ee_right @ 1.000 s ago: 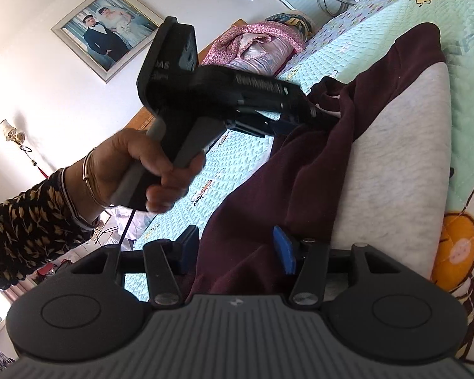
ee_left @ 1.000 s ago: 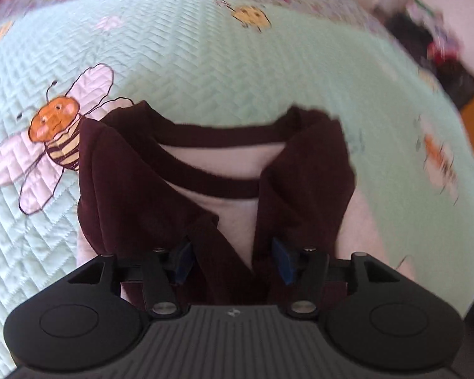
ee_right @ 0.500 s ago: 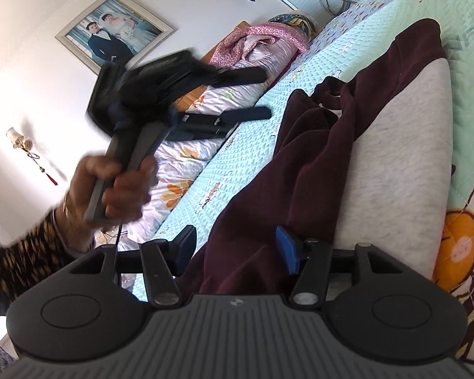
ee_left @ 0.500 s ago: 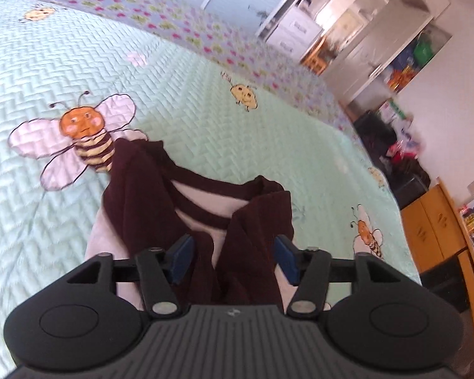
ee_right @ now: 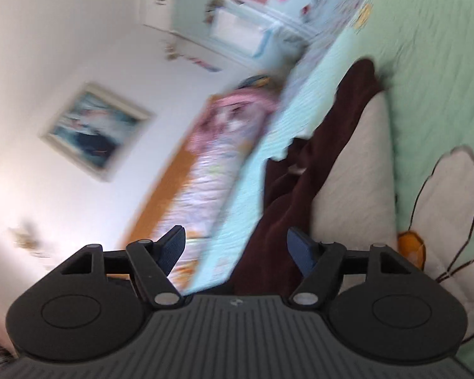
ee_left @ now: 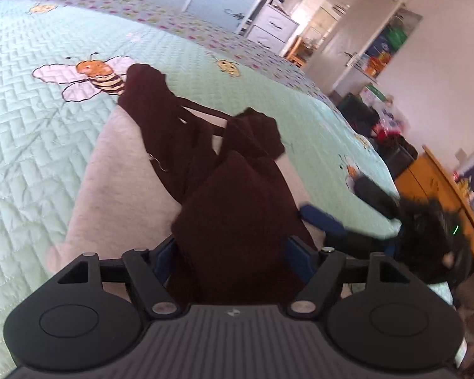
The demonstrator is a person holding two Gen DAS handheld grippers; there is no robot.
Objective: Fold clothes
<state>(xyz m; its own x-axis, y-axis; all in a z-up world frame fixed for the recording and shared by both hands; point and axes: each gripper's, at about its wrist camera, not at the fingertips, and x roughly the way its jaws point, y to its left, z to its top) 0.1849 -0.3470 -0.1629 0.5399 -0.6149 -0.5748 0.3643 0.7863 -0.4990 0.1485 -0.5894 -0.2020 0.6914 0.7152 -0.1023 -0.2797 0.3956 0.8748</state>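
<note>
The dark red and grey top [ee_left: 205, 170] lies on the green bee blanket [ee_left: 31, 145], its sleeves folded in over the grey middle. The left gripper [ee_left: 232, 254] has just been opening its jaws. A dark sleeve runs between them, but the cloth hides the blue pads [ee_left: 297, 252], so I cannot tell if they press on it. The right gripper [ee_right: 237, 246] has been opening too (its picture is very blurry). Its left pad stands clear of the cloth, so its jaws are open around the sleeve edge. In the left view the right gripper is a dark smear at the bed's edge.
</note>
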